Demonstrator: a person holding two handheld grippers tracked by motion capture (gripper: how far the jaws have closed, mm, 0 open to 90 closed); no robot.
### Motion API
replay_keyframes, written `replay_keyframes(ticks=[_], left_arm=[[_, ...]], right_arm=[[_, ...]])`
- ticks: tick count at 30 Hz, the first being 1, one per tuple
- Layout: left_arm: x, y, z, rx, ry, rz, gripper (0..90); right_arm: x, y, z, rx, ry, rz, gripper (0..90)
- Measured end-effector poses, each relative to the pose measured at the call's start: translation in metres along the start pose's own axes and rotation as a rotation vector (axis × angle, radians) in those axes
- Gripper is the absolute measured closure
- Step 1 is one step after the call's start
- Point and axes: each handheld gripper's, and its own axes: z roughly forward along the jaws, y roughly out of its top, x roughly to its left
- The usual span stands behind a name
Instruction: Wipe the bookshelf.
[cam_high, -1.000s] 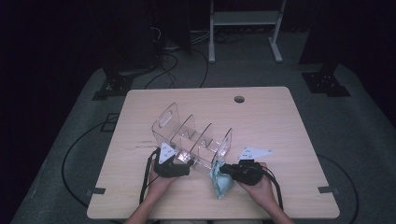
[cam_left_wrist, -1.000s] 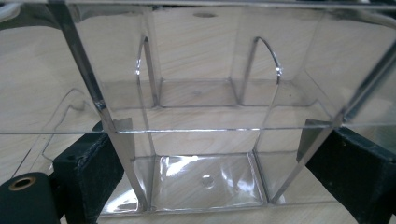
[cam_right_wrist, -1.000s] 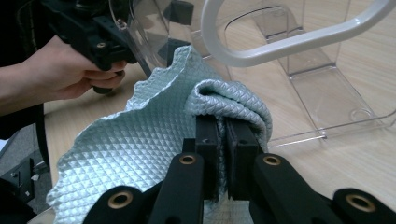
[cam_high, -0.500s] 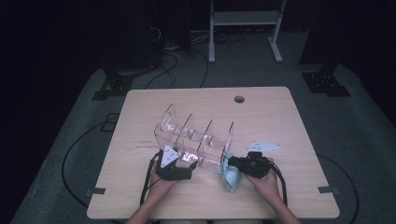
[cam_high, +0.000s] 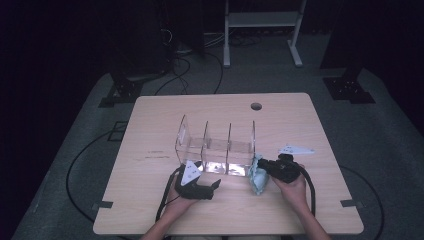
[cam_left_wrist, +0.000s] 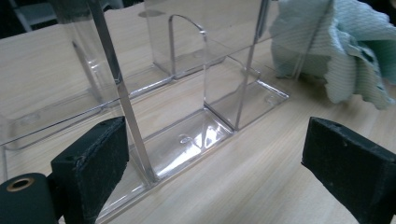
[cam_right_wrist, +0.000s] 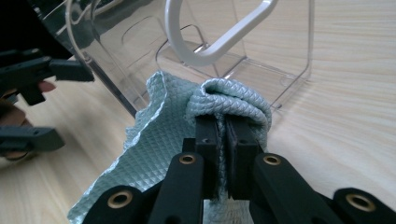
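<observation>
A clear acrylic organizer with several upright dividers stands mid-table. My left gripper lies just in front of its left end, jaws open. In the left gripper view one thin divider rises between the pads, close to the left pad. My right gripper sits at the organizer's right end, shut on a light green cloth. In the right gripper view its jaws pinch a fold of the cloth right beside the organizer's end wall.
The organizer's base plate lies flat on the wooden table. A cable hole sits near the far edge. Cables trail from both grippers toward the near edge. The floor around the table is dark, with stands and cords.
The organizer has turned from a slant to square with the table edge. My right gripper carried the cloth rightward and farther out to the organizer's right end. The left gripper shifted slightly right.
</observation>
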Motion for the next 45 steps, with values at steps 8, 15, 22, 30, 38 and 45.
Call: replay_keyframes(ticks=[8, 15, 22, 30, 38, 45], left_arm=[[-0.004, 0.001, 0.003, -0.001, -0.039, 0.014, 7.0], [-0.006, 0.000, -0.006, 0.006, -0.061, 0.006, 7.2], [-0.005, 0.003, -0.022, -0.002, -0.067, 0.015, 7.2], [0.006, 0.007, -0.042, -0.035, -0.052, 0.015, 7.2], [0.021, 0.010, -0.069, -0.064, -0.012, 0.027, 7.2], [0.043, 0.010, -0.077, -0.075, 0.025, 0.015, 7.3]], right_arm=[[-0.011, 0.000, -0.005, -0.017, -0.022, 0.035, 84.8], [-0.009, 0.002, -0.013, -0.025, -0.017, 0.031, 84.8], [-0.002, 0.003, -0.027, -0.028, -0.014, -0.007, 84.9], [0.010, -0.002, -0.040, -0.015, -0.005, -0.050, 84.9], [0.023, -0.004, -0.041, -0.009, 0.010, -0.081, 84.9], [0.030, -0.005, -0.035, 0.006, 0.010, -0.097, 84.9]])
